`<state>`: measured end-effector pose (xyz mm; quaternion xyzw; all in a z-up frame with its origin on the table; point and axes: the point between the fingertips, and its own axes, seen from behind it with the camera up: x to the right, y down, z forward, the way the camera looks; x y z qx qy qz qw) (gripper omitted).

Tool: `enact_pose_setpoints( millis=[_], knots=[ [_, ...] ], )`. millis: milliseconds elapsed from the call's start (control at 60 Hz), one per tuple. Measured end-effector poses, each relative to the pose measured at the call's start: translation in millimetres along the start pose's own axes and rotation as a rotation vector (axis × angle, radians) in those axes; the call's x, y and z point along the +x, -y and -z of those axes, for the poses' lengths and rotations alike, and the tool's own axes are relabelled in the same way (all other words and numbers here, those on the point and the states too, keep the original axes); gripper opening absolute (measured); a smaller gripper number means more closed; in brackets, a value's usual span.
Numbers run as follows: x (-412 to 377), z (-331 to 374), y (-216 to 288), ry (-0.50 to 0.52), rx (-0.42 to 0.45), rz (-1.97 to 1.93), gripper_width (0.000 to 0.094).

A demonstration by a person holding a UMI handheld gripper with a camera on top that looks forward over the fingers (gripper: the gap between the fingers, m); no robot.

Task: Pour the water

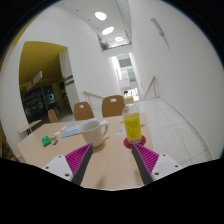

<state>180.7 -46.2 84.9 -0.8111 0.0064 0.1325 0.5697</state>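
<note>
A yellow cup [132, 125] stands on a red coaster on the light wooden table [110, 165], just beyond my right fingertip. A white mug [92, 130] stands to its left, beyond my left fingertip. My gripper [112, 152] is open and empty above the bare table, its magenta pads [78, 157] spread wide, with nothing between them. Both vessels are ahead of the fingertips, apart from them.
A blue object [70, 130] and small items lie on the table left of the mug. Two wooden chairs [113, 105] stand behind the table. A railing and white wall are to the right; a yellow wall is at the far left.
</note>
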Motion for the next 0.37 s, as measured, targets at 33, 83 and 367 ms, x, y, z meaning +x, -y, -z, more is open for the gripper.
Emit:
enact_pose_setpoints(
  millis=[33, 83, 367],
  knots=[
    [-5.5, 4.6, -2.7, 0.023, 0.002, -0.008, 0.0855],
    [-11.8, 11.7, -4.5, 0.053, 0.005, -0.017, 0.0855],
    [-0.6, 23.9, -15.1, 0.107, 0.033, -0.091, 0.0856]
  ],
)
